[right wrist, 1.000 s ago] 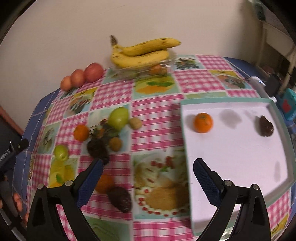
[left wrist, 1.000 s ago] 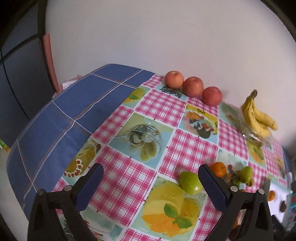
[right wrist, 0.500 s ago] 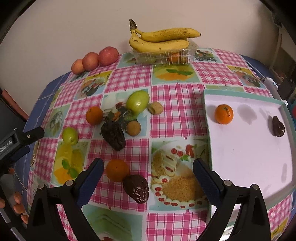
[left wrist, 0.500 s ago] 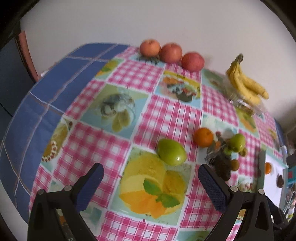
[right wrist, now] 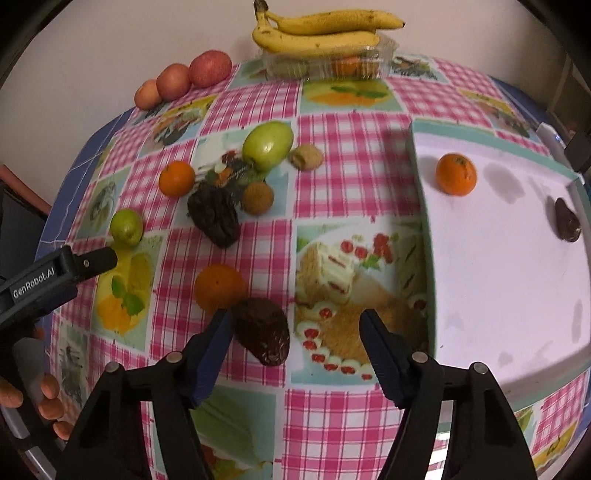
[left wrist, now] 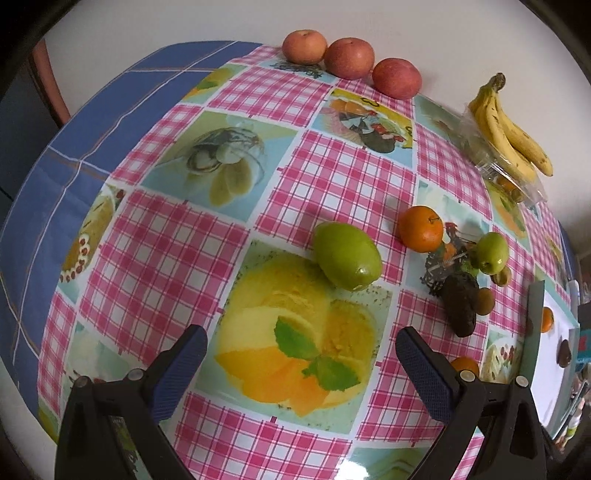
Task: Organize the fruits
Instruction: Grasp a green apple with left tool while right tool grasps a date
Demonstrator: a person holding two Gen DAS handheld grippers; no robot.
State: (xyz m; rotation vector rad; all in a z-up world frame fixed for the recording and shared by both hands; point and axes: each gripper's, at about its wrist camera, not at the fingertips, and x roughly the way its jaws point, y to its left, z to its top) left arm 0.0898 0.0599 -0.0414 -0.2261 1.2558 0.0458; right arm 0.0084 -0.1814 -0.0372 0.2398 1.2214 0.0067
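Note:
My left gripper [left wrist: 301,347] is open above the cloth, just short of a small green fruit [left wrist: 346,255]; an orange [left wrist: 421,229], a second green fruit [left wrist: 491,253] and a dark avocado [left wrist: 460,304] lie to its right. My right gripper [right wrist: 295,325] is open around a dark avocado [right wrist: 263,335], with an orange [right wrist: 218,288] just behind its left finger. The white tray [right wrist: 498,295] on the right holds an orange [right wrist: 455,173] and a dark avocado [right wrist: 567,219]. The left gripper [right wrist: 92,260] also shows at the left of the right wrist view.
Three red apples [left wrist: 349,57] line the wall at the back. Bananas [right wrist: 325,31] rest on a clear plastic box [right wrist: 328,62]. A big green fruit [right wrist: 267,146], two brown kiwis [right wrist: 258,197], an orange [right wrist: 176,178] and an avocado [right wrist: 213,214] cluster mid-table.
Both grippers have moved forward and down. The left one has closed in on the small green fruit. The right one has come around the near avocado.

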